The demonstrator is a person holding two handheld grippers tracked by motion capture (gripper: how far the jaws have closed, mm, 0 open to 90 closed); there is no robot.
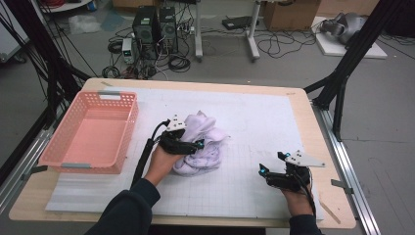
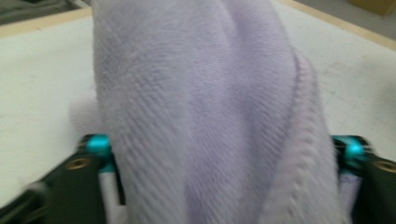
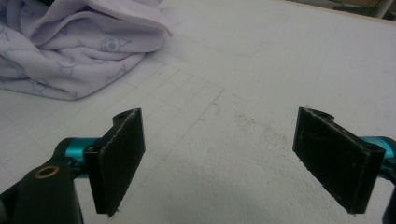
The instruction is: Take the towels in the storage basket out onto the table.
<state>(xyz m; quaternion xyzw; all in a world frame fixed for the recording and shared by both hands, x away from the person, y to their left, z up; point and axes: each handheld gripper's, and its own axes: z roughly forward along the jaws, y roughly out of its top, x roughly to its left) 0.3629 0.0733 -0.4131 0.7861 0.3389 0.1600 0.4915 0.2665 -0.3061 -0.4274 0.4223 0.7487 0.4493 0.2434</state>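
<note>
Right now the crumpled lilac fleece cloth (image 1: 199, 144) sits between the spread left tongs (image 1: 186, 145); right tongs (image 1: 274, 163), spread and empty, well apart.

A robotics or data-collection laboratory is indicated by the surroundings. Two black computer towers (image 1: 155, 27) are set directly on the grey floor, ringed by loose cables (image 1: 178, 62) and a power strip. The wooden work table (image 1: 303, 100) is covered with a white gridded mat (image 1: 254, 117) (ruled like a measuring sheet) and is flanked by black rig struts (image 1: 355, 49). Cardboard boxes (image 1: 291, 13) are stacked at the back.
</note>
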